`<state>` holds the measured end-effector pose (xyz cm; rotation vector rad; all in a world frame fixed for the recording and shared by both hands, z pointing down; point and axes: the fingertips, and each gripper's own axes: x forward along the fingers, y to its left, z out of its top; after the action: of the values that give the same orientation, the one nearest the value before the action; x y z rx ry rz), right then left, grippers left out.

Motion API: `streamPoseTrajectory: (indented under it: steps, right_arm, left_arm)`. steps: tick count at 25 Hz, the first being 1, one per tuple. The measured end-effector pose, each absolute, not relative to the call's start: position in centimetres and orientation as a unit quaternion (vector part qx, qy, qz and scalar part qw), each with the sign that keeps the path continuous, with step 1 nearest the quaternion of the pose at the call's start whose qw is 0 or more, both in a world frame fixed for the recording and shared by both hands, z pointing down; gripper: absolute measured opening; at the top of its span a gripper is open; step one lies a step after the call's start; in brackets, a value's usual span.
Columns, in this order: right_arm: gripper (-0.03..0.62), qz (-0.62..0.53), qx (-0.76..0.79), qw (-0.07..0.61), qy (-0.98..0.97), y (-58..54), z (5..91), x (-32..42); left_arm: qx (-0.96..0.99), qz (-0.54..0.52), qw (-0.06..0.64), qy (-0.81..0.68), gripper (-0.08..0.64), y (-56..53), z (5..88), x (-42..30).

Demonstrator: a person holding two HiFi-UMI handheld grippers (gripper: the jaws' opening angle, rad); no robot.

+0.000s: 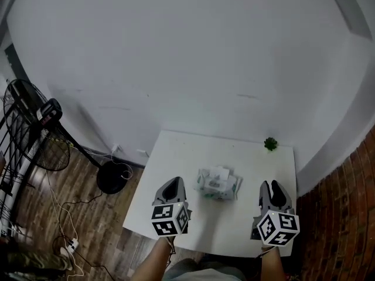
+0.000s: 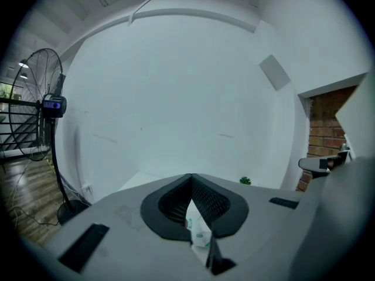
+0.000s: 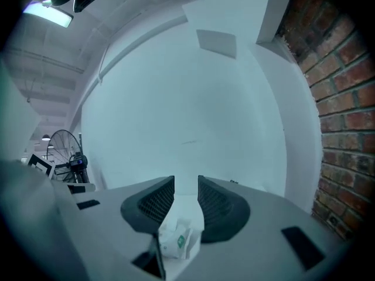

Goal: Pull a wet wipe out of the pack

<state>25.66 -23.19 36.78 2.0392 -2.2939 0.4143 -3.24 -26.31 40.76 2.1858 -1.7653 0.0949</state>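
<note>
The wet wipe pack (image 1: 218,184), white with green print and a wipe sticking up from its top, lies at the middle of the white table (image 1: 176,151). My left gripper (image 1: 173,182) hovers to the pack's left, apart from it, jaws shut with nothing between them. My right gripper (image 1: 270,184) hovers to the pack's right, also apart, jaws a little open and holding nothing. In the left gripper view the jaws meet at the tip of the left gripper (image 2: 191,174), with the pack (image 2: 199,230) showing below. In the right gripper view a gap shows in the right gripper (image 3: 186,180), the pack (image 3: 176,239) beneath.
A small green plant (image 1: 270,143) stands at the table's far right corner. A floor fan (image 1: 35,127) with its round base (image 1: 111,177) and cables stands left of the table. A brick wall (image 1: 345,215) runs along the right, a white wall behind.
</note>
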Motion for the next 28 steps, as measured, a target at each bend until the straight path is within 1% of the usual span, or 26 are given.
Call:
streamPoseTrajectory:
  steps: [9, 18, 23, 28]
  right_arm:
    - [0.123, 0.157, 0.644, 0.027, -0.748, -26.1, 38.3, 24.3]
    - [0.123, 0.171, 0.646, 0.020, -0.744, -26.7, 38.6, 23.8]
    - [0.124, 0.179, 0.624, 0.042, -0.759, -26.8, 39.3, 22.9]
    - [0.123, 0.175, 0.582, 0.079, -0.790, -27.2, 40.4, 21.4]
  left_arm:
    - [0.766, 0.044, 0.171, -0.619, 0.000, -28.9, 41.7, -3.8]
    - [0.782, 0.044, 0.160, -0.601, 0.000, -29.9, 41.2, -3.8]
    - [0.772, 0.046, 0.178, -0.608, 0.000, -29.6, 42.7, -4.4]
    - [0.757, 0.044, 0.185, -0.625, 0.000, -29.0, 43.6, -5.6]
